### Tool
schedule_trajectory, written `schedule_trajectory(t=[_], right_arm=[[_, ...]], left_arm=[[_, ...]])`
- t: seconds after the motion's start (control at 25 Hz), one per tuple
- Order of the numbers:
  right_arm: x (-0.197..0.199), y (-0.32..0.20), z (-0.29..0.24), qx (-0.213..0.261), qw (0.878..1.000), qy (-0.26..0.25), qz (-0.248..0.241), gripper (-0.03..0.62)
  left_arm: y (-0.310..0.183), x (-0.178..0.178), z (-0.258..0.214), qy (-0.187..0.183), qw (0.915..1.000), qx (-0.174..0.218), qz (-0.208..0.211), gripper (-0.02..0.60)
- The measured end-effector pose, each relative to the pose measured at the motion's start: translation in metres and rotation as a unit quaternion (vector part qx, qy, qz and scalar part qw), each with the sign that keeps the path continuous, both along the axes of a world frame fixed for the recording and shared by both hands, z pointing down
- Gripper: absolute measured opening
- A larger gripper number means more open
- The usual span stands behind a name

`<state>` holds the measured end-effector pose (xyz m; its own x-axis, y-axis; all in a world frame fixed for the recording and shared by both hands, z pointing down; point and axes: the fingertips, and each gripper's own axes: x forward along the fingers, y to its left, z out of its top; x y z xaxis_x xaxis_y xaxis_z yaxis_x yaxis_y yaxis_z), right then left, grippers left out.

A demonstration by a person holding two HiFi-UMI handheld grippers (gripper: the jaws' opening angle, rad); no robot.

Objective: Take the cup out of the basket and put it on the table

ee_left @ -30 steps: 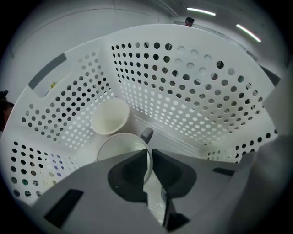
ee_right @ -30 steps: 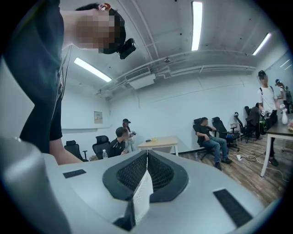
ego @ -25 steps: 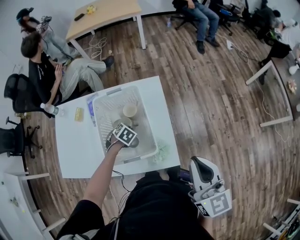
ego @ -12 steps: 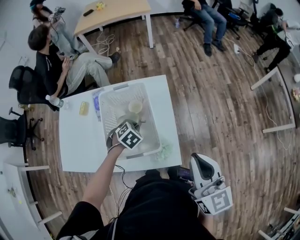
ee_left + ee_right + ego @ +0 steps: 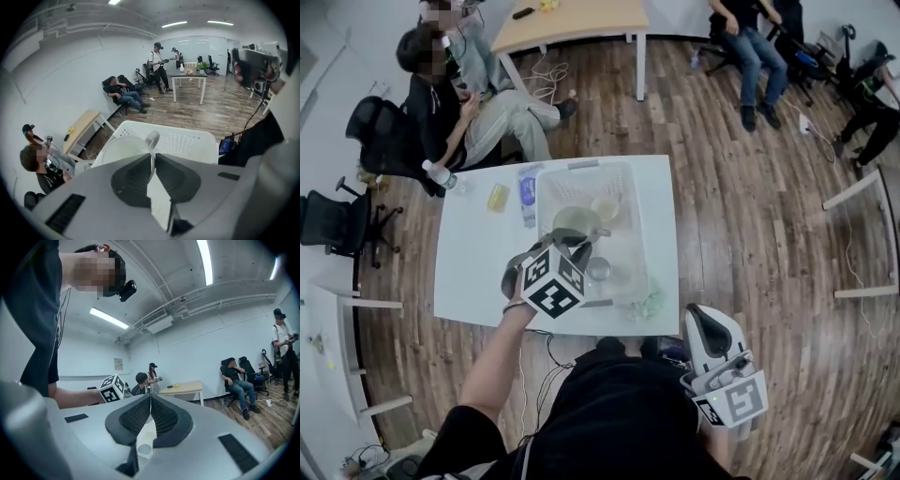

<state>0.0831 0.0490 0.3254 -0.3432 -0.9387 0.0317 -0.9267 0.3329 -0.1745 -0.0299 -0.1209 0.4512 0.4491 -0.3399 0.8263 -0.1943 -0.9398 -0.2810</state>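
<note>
- left gripper (image 5: 572, 242) – jaws nearly together, clamped on the thin wall of the cup (image 5: 577, 221); one pad inside the rim, one outside
- in the left gripper view the jaws (image 5: 153, 157) pinch the rim of the cup (image 5: 123, 149), with its handle sticking out just past the jaw tips
- cup is pale, open side up and slightly tilted, hanging from the gripper over the white basket (image 5: 630, 187); not on the table
- basket sits on the white table (image 5: 478, 262), toward its right half; the left gripper view shows the perforated basket wall (image 5: 187, 140) behind the cup
- also in the basket: a cream cup (image 5: 606, 207) near the far end and a small metal cup (image 5: 598, 269) near the near end
- right gripper (image 5: 705, 330) – low at the person's right side, off the table, well apart from the basket
- right gripper view: jaws (image 5: 150, 398) closed tip to tip with nothing between them
</note>
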Motion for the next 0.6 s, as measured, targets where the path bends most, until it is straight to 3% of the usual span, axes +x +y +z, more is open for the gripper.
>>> schedule_trajectory(t=[0.28,0.6], right_arm=[[-0.029,-0.014,-0.001,0.003,0.999,0.0,-0.042,0.026],[-0.069,-0.03,0.0,-0.002,0.996,0.008,-0.088,0.026]], left_arm=[[-0.008,-0.07,-0.028,-0.011,0.9978,0.036,-0.055,0.034],[-0.019,-0.165,0.002,-0.036,0.9879,0.025,-0.149,0.035]])
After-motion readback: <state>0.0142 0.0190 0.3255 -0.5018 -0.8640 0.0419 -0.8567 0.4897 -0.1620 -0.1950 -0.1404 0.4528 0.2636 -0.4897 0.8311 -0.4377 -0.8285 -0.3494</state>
